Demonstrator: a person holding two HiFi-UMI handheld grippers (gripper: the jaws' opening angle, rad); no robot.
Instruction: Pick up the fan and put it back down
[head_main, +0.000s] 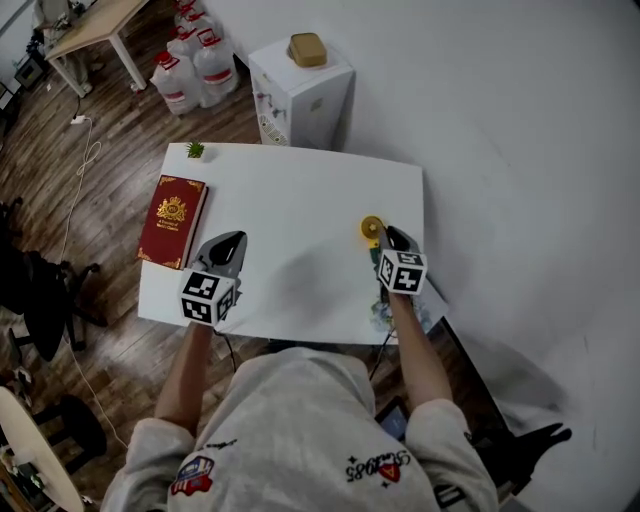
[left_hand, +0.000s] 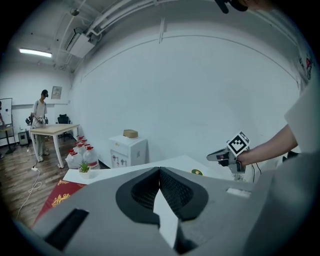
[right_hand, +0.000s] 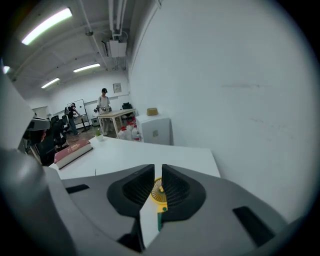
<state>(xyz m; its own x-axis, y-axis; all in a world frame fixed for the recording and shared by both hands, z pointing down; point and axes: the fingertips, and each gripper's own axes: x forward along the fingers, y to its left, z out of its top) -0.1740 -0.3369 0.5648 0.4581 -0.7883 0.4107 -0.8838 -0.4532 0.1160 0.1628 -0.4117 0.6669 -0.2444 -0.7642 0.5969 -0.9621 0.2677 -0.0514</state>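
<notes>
The fan (head_main: 372, 229) is small, with a round yellow head and a green handle. It sits at the right side of the white table (head_main: 300, 195), just ahead of my right gripper (head_main: 387, 240). In the right gripper view the fan (right_hand: 159, 192) stands in the narrow gap between the two dark jaws, and my right gripper (right_hand: 158, 172) is shut on it. My left gripper (head_main: 228, 246) hovers over the table's front left with its jaws together and nothing in them (left_hand: 159, 172). From the left gripper view the right gripper (left_hand: 225, 156) shows above the table's far side.
A red book (head_main: 172, 221) lies at the table's left edge, with a tiny potted plant (head_main: 195, 150) at the back left corner. Behind the table stands a white cabinet (head_main: 300, 95) with a tan object on top, beside several water bottles (head_main: 195, 65). A white wall runs along the right.
</notes>
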